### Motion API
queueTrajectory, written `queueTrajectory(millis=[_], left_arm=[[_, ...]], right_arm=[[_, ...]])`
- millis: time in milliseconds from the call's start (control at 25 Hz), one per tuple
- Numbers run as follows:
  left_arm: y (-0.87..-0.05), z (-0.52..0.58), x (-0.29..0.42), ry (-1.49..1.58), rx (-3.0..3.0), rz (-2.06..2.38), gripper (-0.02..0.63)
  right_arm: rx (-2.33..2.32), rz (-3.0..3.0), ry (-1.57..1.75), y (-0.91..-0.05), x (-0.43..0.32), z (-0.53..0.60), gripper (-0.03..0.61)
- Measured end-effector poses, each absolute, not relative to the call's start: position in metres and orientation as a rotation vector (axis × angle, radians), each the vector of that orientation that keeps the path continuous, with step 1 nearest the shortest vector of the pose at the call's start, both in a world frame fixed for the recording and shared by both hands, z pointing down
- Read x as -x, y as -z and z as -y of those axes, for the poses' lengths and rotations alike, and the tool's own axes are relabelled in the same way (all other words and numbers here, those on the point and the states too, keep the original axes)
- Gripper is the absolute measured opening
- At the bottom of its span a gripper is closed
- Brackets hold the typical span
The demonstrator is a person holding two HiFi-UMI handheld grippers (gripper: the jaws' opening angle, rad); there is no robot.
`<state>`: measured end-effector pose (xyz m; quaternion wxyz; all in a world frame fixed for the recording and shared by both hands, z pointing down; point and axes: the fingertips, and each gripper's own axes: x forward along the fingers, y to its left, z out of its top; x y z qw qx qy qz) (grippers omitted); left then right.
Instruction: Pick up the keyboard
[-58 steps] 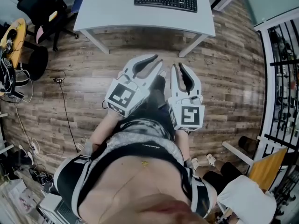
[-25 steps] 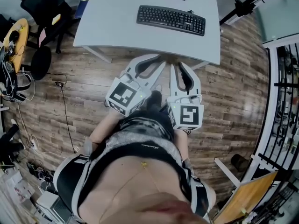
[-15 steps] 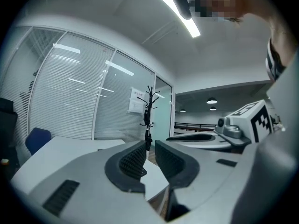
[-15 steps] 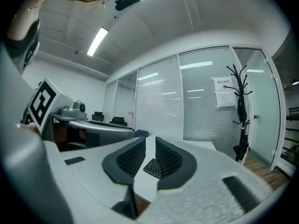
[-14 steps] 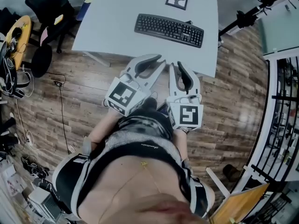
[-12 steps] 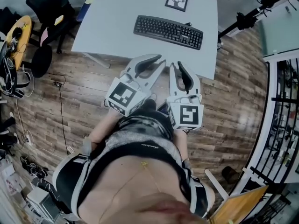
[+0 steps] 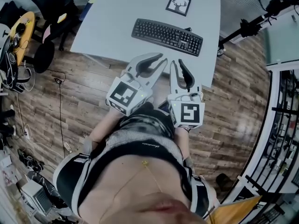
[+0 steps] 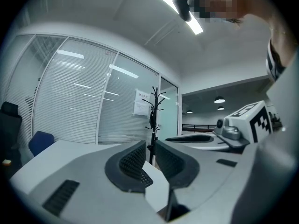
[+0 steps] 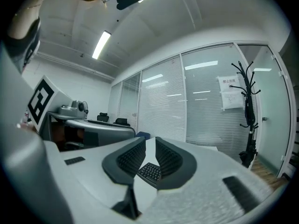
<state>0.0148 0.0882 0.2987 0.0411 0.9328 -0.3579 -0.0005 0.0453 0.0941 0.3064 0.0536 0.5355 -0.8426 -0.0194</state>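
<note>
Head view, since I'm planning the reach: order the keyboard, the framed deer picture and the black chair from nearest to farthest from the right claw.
From the right claw:
1. Keyboard, on the table just ahead, slightly left.
2. Framed deer picture, farther back on the table, beyond the keyboard.
3. Black chair, off the table at the far left.

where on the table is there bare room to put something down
The table is bare over its whole left half, left of the keyboard, and in a narrow strip between keyboard and near edge. The right side is taken: keyboard, with the deer picture behind it.
</note>
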Motion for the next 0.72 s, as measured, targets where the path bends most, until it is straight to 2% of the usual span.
queueTrajectory(millis=[720], left_arm=[[-0.303,-0.058,-0.036,0.015,-2.84,1.062,0.04]], right_arm=[[-1.611,2.539,0.025,-0.316,-0.066,-0.065,0.069]])
